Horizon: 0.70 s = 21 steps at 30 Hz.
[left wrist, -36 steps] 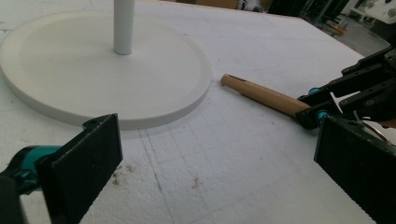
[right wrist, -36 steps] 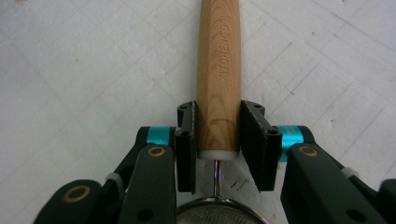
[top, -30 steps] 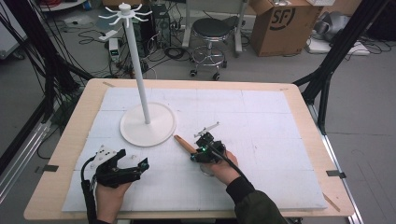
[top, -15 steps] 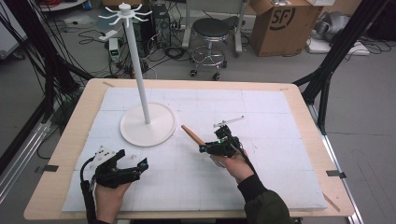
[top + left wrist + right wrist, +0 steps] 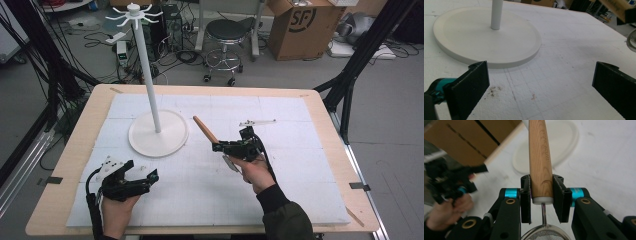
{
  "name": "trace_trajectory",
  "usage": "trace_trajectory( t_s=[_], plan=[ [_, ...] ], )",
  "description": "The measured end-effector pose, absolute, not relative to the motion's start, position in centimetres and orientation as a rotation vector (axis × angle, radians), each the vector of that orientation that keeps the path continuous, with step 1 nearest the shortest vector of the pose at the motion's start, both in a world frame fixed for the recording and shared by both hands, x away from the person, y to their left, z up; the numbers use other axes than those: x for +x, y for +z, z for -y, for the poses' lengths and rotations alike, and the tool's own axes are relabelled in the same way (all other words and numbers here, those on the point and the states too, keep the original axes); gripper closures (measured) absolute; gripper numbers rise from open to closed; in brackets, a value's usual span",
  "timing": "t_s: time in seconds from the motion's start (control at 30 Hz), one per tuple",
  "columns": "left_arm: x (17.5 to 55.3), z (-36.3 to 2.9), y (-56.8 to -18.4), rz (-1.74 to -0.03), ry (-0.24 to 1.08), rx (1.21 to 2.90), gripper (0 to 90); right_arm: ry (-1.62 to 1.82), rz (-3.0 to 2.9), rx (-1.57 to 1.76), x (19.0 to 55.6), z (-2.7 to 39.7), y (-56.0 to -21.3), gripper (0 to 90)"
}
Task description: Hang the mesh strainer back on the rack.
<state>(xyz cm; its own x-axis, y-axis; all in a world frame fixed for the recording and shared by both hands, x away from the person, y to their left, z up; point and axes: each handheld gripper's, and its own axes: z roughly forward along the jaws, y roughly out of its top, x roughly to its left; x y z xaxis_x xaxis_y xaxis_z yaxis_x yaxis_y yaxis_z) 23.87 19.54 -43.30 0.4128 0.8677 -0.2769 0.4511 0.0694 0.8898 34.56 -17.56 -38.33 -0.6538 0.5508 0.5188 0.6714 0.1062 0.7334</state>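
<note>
A strainer with a wooden handle [image 5: 205, 130] is held up over the white foam mat, right of the stand's round base [image 5: 158, 134]. My right gripper [image 5: 220, 146] is shut on the handle's lower end. In the right gripper view the handle [image 5: 540, 157] rises between the closed jaws of the right gripper [image 5: 541, 195], and the wire mesh bowl [image 5: 546, 233] hangs below them. The white stand has a tall pole [image 5: 150, 85] topped by a ring of hooks [image 5: 134, 12]. My left gripper [image 5: 150, 175] rests open on the mat near the front left. Ahead of the left gripper [image 5: 540, 85], nothing lies between the jaws, and the base [image 5: 486, 37] sits just beyond.
The mat covers a wooden table [image 5: 320, 107]. Beyond its far edge stand a stool [image 5: 227, 32], a cardboard box [image 5: 300, 25] and black frame legs [image 5: 350, 75]. Cables lie on the floor at the back left.
My right gripper has carried the strainer to the right and farther from the person, away from the stand's base. The left gripper has stayed where it was.
</note>
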Motion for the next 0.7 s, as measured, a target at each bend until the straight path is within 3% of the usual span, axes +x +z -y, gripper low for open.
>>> trace_trajectory(
  t_s=[0.7],
  plan=[
    [23.6,-19.9,-43.2,-1.206,0.463,1.542,1.6,-1.943,2.164,-1.104,35.6,14.7,-32.8,72.0]
  ],
)
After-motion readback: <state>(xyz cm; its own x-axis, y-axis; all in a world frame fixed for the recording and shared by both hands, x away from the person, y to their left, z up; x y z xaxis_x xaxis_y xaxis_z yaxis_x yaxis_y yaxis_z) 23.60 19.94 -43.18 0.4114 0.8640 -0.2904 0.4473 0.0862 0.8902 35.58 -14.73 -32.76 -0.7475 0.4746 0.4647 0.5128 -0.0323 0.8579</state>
